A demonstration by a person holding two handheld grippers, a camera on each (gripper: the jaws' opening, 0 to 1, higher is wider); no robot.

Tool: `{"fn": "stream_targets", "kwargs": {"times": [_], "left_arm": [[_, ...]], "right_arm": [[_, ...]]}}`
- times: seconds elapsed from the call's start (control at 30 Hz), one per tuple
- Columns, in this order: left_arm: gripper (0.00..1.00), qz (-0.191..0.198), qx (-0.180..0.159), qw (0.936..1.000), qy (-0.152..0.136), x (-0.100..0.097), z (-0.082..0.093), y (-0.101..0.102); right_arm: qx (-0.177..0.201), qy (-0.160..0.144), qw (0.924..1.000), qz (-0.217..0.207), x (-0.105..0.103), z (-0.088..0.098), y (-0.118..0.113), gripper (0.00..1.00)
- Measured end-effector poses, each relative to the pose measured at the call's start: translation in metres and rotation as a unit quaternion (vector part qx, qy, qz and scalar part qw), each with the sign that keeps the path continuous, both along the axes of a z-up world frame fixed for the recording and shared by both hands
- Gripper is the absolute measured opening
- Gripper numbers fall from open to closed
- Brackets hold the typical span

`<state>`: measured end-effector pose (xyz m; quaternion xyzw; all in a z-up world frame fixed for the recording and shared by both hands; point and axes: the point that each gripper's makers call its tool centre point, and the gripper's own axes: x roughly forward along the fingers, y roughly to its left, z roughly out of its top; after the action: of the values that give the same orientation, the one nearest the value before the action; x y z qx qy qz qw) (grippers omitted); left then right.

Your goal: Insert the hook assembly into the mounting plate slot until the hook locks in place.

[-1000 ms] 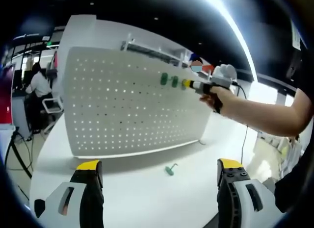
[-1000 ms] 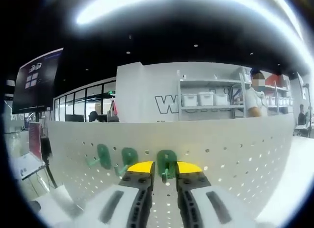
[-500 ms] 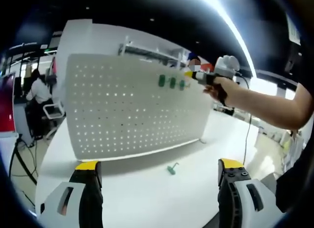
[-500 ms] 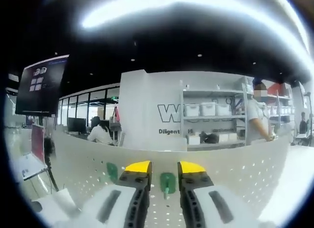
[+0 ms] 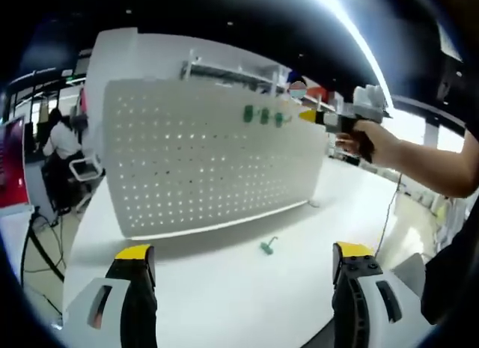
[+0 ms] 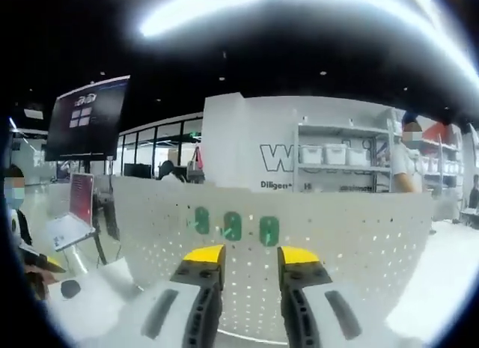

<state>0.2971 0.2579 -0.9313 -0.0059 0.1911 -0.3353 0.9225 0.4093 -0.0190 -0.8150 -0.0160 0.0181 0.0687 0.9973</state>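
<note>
1. Hooks: three green hooks (image 6: 233,226) sit in a level row near the top edge of the upright white pegboard (image 5: 202,165), their flat backs against the board and stems pointing out toward the right gripper view.
2. A fourth green hook (image 5: 269,246) lies loose on the white table (image 5: 217,288) in front of the board, long axis slanted.
3. The right gripper (image 6: 251,255) is apart from the row, jaws parted, nothing between them.
4. The left gripper (image 5: 243,252) hangs low over the table, jaws wide, empty.
5. Behind: shelving with white bins (image 6: 333,155), a dark screen (image 6: 88,125), seated person (image 5: 61,142).
</note>
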Motion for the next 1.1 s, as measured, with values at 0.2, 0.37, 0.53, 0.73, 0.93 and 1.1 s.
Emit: {"fn": "stream_targets", "kwargs": {"times": [0.2,0.37,0.53,0.73,0.93,1.1], "left_arm": [[1.0,0.002,0.007,0.9997,0.024,-0.005,-0.013,0.003],[1.0,0.0,0.012,0.9994,0.032,-0.01,-0.018,0.004],[1.0,0.0,0.011,0.9993,0.037,-0.013,-0.02,0.006],[1.0,0.002,0.018,0.9985,0.051,-0.016,-0.031,0.008],[1.0,-0.003,0.018,0.9981,0.059,-0.021,-0.035,0.006],[1.0,-0.008,0.025,0.9966,0.078,-0.027,-0.048,0.006]], "right_arm": [[0.001,0.058,0.9982,0.015,-0.032,-0.053,0.006,0.28],[0.015,0.084,0.9963,0.011,-0.05,-0.077,-0.001,0.29],[0.005,0.101,0.9947,0.016,-0.063,-0.091,-0.003,0.3],[-0.006,0.113,0.9934,0.017,-0.079,-0.105,-0.008,0.3],[-0.02,0.138,0.9898,0.03,-0.097,-0.128,-0.002,0.3],[-0.037,0.165,0.9836,0.062,-0.11,-0.148,0.011,0.3]]}}
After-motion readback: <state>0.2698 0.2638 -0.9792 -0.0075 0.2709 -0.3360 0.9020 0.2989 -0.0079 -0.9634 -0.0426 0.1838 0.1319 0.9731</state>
